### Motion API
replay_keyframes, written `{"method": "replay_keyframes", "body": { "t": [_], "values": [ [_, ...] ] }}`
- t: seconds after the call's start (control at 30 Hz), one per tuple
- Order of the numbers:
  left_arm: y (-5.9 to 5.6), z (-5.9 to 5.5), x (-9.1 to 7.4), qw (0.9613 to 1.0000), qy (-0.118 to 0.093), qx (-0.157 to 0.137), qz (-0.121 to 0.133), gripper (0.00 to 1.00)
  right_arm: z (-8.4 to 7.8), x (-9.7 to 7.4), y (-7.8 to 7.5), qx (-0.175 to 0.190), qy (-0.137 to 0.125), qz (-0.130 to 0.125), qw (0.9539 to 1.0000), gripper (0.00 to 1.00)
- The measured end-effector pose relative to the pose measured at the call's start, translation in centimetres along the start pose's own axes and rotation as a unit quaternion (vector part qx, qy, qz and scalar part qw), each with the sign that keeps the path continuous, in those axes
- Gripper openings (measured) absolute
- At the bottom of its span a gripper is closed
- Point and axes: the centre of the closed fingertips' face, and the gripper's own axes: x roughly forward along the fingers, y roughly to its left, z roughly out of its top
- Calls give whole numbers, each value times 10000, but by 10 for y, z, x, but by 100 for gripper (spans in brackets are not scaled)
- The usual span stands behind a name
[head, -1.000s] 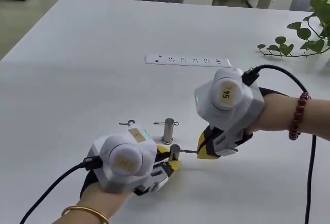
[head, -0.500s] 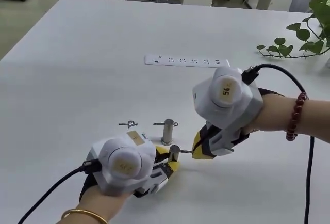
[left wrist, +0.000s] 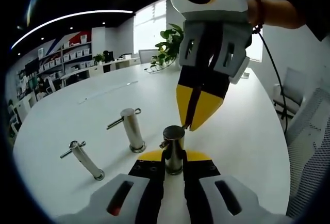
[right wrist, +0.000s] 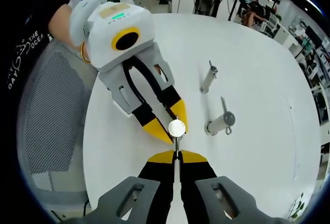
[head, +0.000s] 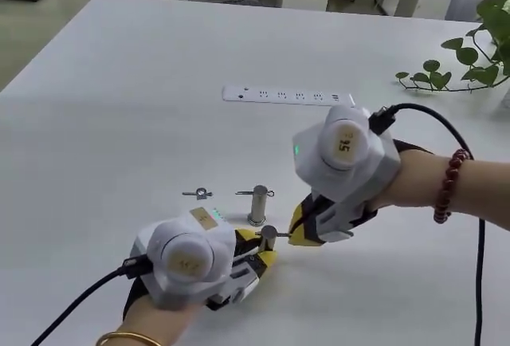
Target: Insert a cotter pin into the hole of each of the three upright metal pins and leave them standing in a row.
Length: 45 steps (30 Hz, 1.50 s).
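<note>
My left gripper (head: 264, 251) is shut on the base of an upright metal pin (head: 268, 237), which stands between its yellow-tipped jaws (left wrist: 174, 149). My right gripper (head: 296, 232) is shut on a thin cotter pin (right wrist: 177, 146) whose tip meets the head of that metal pin (right wrist: 177, 127). In the left gripper view the right gripper (left wrist: 196, 111) comes down from above, just right of the pin head. Two more metal pins stand behind, each with a cotter pin through its top: one close by (head: 258, 204) and a smaller-looking one further left (head: 201, 194).
A white power strip (head: 289, 95) lies further back on the white table (head: 119, 107). A potted plant's leaves (head: 470, 51) hang in at the far right. Black cables trail from both grippers, one looping at the right (head: 480, 250).
The right gripper has moved left, closer to the held metal pin, and less of the cotter pin shows between them. The left gripper and the other two pins stay put.
</note>
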Motion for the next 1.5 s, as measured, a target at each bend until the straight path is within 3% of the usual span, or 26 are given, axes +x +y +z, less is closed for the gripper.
{"method": "replay_keyframes", "body": {
  "t": [0.43,0.53,0.63,0.97,1.5],
  "values": [
    [1,1,0,9999,-40,-80,68,10,10,3,-3,107,-300,-104,9994,0],
    [1,1,0,9999,-40,-67,65,10,13,-1,-8,146,-393,-216,9989,8],
    [1,1,0,9999,-47,-75,72,10,15,-6,-10,198,-447,-250,9985,9],
    [1,1,1,9999,-67,-80,81,10,8,-12,-7,223,-378,-246,9987,5],
    [1,0,1,9998,-93,-135,85,10,15,-4,-1,162,-432,-126,9989,0]
  ]
}}
